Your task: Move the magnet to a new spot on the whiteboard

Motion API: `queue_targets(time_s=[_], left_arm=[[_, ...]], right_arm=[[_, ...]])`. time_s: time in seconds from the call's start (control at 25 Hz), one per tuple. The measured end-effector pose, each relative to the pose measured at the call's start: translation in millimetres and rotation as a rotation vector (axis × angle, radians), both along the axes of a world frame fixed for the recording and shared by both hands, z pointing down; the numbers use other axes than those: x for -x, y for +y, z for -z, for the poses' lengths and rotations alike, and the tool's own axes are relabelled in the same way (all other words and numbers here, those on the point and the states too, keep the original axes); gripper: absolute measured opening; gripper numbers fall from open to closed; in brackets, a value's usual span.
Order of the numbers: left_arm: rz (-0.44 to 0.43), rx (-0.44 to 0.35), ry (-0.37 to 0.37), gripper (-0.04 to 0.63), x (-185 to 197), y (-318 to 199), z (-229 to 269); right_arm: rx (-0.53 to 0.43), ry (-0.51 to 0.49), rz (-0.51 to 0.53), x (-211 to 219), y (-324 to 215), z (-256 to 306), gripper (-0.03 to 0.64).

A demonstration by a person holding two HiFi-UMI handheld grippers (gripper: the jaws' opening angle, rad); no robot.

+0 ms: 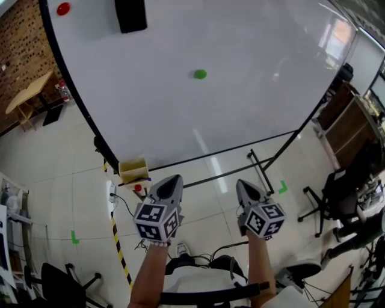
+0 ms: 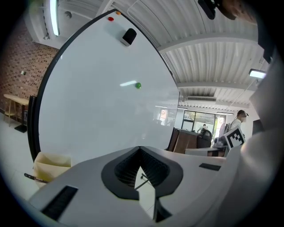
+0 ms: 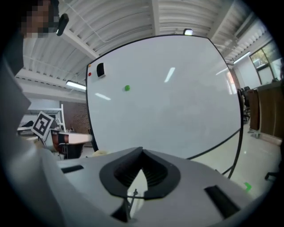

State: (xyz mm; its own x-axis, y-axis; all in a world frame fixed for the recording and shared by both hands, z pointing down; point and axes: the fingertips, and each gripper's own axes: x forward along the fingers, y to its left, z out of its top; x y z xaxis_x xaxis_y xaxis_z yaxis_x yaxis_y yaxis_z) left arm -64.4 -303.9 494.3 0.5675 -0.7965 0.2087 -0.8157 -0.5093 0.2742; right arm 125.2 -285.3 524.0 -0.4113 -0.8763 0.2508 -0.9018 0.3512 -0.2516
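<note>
A small green magnet (image 1: 200, 74) sticks to the large whiteboard (image 1: 252, 114), above its middle. It also shows in the left gripper view as the green magnet (image 2: 138, 85) and in the right gripper view as the green magnet (image 3: 127, 88). My left gripper (image 1: 175, 178) and right gripper (image 1: 242, 182) hang side by side below the board's lower edge, well away from the magnet. Both point toward the board. The left gripper (image 2: 140, 148) has its jaws together with nothing between them, and so does the right gripper (image 3: 142, 150).
A red magnet (image 1: 63, 8) and a black eraser (image 1: 130, 15) sit near the board's top left. A yellow box (image 1: 133, 170) hangs at the stand's lower left. Black office chairs (image 1: 337, 198) and a wooden cabinet (image 1: 349, 129) stand to the right, a wooden table (image 1: 27, 96) to the left.
</note>
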Motion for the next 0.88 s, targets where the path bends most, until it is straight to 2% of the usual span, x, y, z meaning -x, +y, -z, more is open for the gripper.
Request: queue_targets(time_s=[0.2,0.36,0.64,0.88], left_arm=[[0.001,0.003,-0.011,-0.009,-29,36,1],[0.011,0.008,-0.02,-0.009,-58,82,1],[0.037,0.014,-0.036,-0.009,-119,181,-5],[0.066,0.017,-0.047,-0.009,-153,250,-2]], right_arm=[[0.014,0.045,0.021,-8,40,-12,-0.002],[0.002,0.041,0.042,-32,82,-8,-0.002],[0.014,-0.003,0.058,-98,179,-20,-0.002],[0.04,-0.042,0.087,-131,244,-26,-0.002]])
